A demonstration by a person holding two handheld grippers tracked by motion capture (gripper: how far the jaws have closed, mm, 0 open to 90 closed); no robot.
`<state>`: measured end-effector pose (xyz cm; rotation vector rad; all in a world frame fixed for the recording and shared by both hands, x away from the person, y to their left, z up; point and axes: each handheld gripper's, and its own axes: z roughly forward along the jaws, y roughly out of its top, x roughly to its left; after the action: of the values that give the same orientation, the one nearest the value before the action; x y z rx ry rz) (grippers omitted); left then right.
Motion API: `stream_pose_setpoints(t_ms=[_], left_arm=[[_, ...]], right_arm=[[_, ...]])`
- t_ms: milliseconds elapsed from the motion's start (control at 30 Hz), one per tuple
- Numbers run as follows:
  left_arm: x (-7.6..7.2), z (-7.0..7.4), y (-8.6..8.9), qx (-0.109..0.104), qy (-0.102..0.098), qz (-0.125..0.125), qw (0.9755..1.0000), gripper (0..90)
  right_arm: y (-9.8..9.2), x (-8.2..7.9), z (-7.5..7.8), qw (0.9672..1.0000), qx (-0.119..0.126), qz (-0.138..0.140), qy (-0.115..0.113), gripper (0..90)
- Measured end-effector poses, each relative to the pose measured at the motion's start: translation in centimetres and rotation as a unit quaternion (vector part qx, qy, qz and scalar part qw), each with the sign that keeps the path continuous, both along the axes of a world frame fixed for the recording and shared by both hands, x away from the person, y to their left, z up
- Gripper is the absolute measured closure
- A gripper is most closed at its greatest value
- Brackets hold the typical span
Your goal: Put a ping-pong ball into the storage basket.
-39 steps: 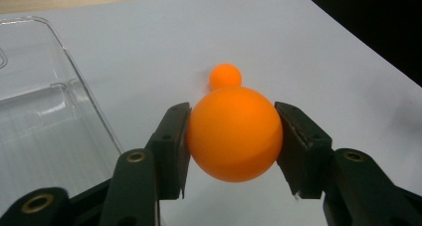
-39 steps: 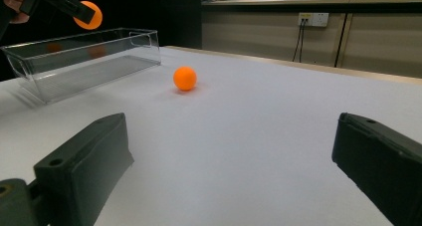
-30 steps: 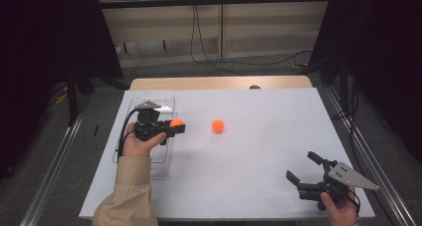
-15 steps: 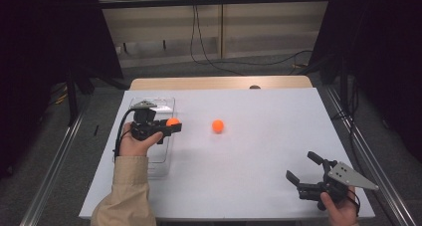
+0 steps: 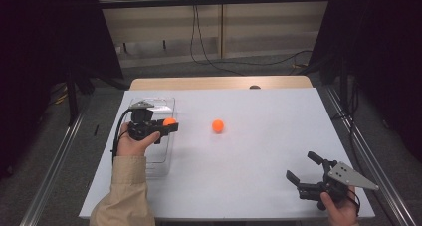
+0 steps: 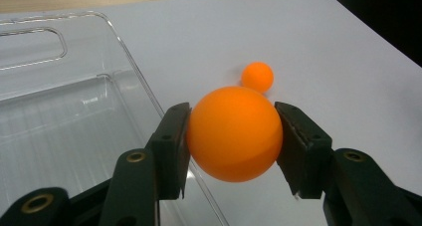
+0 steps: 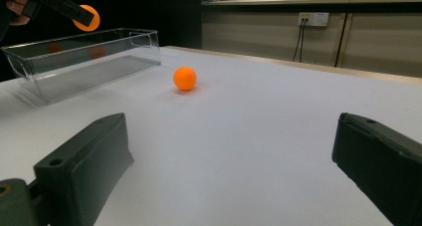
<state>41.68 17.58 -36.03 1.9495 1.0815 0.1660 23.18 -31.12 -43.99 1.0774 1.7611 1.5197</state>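
Held ball in left gripper now slightly nearer the tray.

Your left arm wears a tan sleeve. Both tools are black, with brass-ringed screw holes; the right one carries a grey three-cornered plate.

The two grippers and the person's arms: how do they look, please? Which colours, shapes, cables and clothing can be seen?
Both the left gripper and the right gripper are black, each with two blocky jaws. The pads are flat and rectangular, with small screw holes. A grey three-cornered plate tops the right one. A black cable loops from the left one. The left arm wears a beige sleeve.
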Motion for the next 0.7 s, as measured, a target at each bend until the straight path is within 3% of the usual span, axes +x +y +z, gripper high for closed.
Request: stream_pose_setpoints(t_ms=[700], left_arm=[[0.25,-0.32,0.92,0.011,-0.002,0.015,0.9998,50.8]], right_arm=[[-0.01,-0.03,0.04,1.0000,0.001,-0.003,-0.002,1.1]])
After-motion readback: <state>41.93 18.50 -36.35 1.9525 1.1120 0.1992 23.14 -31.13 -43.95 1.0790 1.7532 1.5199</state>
